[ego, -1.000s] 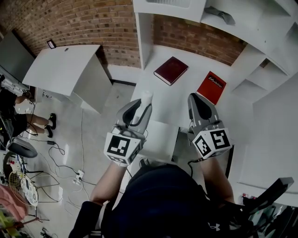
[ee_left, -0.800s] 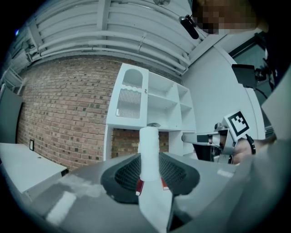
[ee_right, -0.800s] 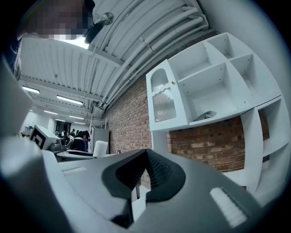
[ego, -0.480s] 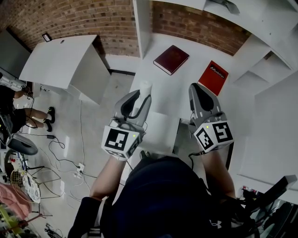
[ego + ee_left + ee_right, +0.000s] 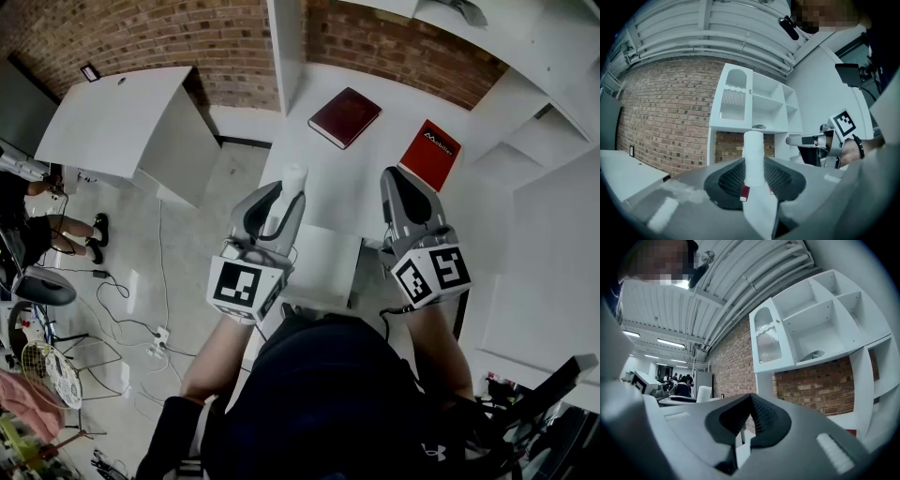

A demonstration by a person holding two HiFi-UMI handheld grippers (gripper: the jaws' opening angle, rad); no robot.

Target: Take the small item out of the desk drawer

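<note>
My left gripper [image 5: 285, 194] has its jaws closed on the small item [image 5: 294, 177], a plain white cylinder. In the left gripper view the cylinder stands upright between the dark ribbed pads [image 5: 732, 180], with its top well clear of them. In the head view it sits just left of the frame's centre, held above the white surface [image 5: 323, 192] and not resting on it.

My right gripper [image 5: 393, 187] is at centre right of the head view, level with the left one and well apart from it. Its own view shows the jaws pressed together with nothing between them.

Two books lie flat on the surface beyond the grippers. A dark red book [image 5: 345, 116] is above centre, and a brighter red book [image 5: 428, 153] is to its right, near the white shelf unit [image 5: 525, 141]. The two do not touch.

A brick wall [image 5: 169, 37] runs across the top of the frame. A white table [image 5: 112, 117] stands apart in the upper left, over a pale floor [image 5: 141, 281] strewn with cables. I cannot make out the drawer with any certainty from these views.
</note>
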